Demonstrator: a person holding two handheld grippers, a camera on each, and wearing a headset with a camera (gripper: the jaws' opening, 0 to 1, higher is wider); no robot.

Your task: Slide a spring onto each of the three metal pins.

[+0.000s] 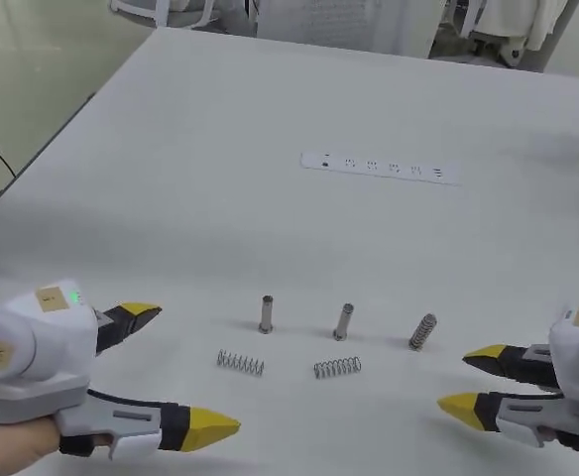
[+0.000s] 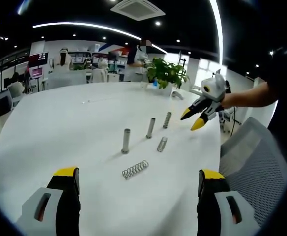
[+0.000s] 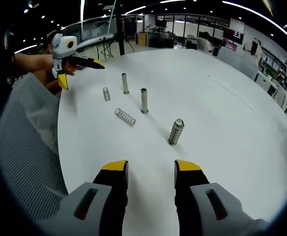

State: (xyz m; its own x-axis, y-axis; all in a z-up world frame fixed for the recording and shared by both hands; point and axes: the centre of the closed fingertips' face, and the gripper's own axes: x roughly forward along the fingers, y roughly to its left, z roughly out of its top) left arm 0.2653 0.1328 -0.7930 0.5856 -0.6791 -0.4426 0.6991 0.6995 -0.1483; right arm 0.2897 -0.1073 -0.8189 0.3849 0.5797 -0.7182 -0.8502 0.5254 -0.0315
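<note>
Bench [image 1: 270,149]: a broad white surface, with a white power strip [image 1: 379,168] lying flat towards the far side.
Pins: three metal pins stand in a row near the front. In the head view, the left pin [image 1: 266,313] and middle pin [image 1: 343,322] are bare, while the right pin [image 1: 429,319] wears a fitted spring [image 1: 422,335].
Loose springs: the left loose spring [image 1: 241,363] lies on its side just in front of the left pin. The right loose spring [image 1: 337,368] lies just in front of the middle pin.
Left claw [image 1: 198,369]: yellow-tipped jaws spread wide and holding nothing, left of the row.
Right claw [image 1: 453,380]: jaws parted by a narrower gap and empty, near the spring-clad pin but apart from it.
</note>
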